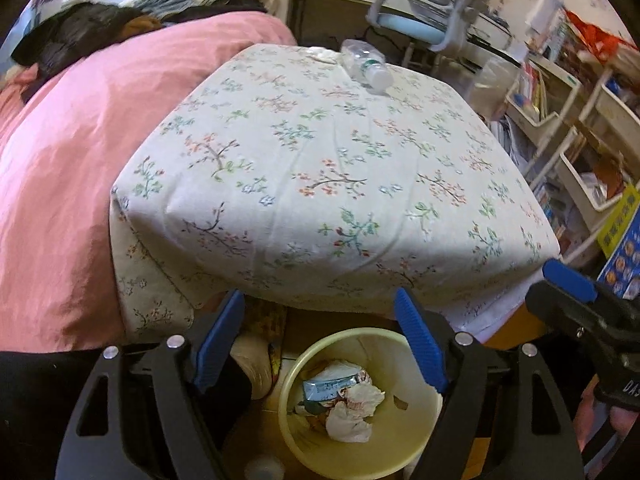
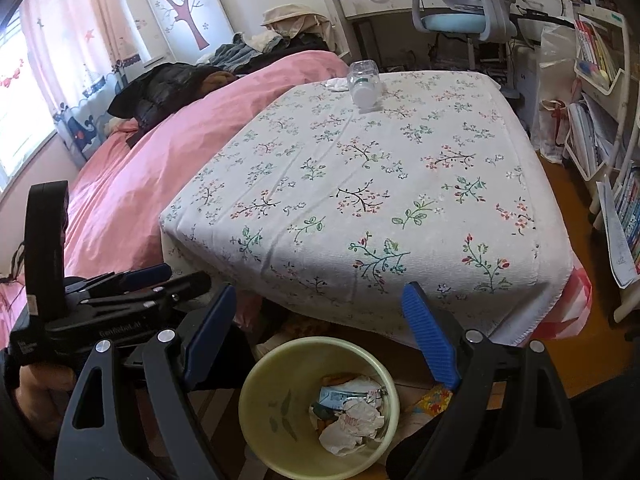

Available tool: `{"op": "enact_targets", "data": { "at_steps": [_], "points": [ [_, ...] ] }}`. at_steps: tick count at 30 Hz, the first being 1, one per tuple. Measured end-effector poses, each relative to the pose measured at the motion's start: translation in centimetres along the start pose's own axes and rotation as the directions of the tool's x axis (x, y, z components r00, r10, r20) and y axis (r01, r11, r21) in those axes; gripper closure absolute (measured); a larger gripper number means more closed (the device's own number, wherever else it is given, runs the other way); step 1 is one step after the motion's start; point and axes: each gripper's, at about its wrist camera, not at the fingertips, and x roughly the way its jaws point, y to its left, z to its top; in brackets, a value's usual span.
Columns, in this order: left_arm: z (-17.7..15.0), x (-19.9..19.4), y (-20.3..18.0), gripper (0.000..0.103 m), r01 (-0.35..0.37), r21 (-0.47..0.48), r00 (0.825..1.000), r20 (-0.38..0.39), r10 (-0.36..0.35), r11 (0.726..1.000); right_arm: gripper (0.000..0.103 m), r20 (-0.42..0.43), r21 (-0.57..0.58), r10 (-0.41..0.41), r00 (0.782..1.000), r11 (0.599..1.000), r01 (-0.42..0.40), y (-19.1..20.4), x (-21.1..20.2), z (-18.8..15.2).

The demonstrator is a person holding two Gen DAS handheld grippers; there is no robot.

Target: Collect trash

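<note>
1. Your left gripper (image 1: pixel 320 340) hangs above the yellow bin (image 1: pixel 416 440); its blue-padded fingers (image 1: pixel 420 344) stand wide apart with nothing between them.
2. Your right gripper (image 2: pixel 320 340) is likewise over the bin (image 2: pixel 260 408), fingers (image 2: pixel 430 336) spread wide and gripping nothing.
3. The two grippers sit side by side: the right one shows at the right edge of the left wrist view (image 1: pixel 576 304), the left one at the left edge of the right wrist view (image 2: pixel 100 296).
4. The bin stands on the floor, just in front of the near edge of the cloth-covered surface. It contains crumpled white paper (image 1: pixel 352 420) and a bluish wrapper (image 1: pixel 328 386), all lying below and between your fingers.
5. A clear plastic bottle (image 1: pixel 366 65) lies on its side at the far end of the surface (image 1: pixel 320 184), well apart from both grippers. In the right wrist view its cap end points toward you (image 2: pixel 363 90).
6. A small crumpled white scrap (image 2: pixel 338 84) lies just beside the bottle, on its left.
7. The surface carries a white cloth with a floral print.
8. A bed with a pink cover (image 2: pixel 132 200) lies to the left, dark clothing piled at its far end. A blue desk chair (image 2: pixel 452 20) stands beyond, and shelves of books (image 2: pixel 600 92) line the right.
</note>
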Motion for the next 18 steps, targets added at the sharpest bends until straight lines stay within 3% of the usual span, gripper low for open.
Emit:
{"op": "enact_targets", "data": {
  "at_steps": [13,18],
  "points": [
    [0.0,-0.2,0.1,0.028,0.000,0.005,1.000,0.003,0.000,1.000,0.020,-0.009,-0.024,0.008,1.000,1.000,-0.008,0.8,0.4,0.1],
    [2.5,-1.3,1.3,0.028,0.026,-0.035,0.999,0.046,-0.024,0.999,0.020,0.006,-0.033,0.014,1.000,0.999,-0.014,0.7,0.8,2.5]
  ]
}}
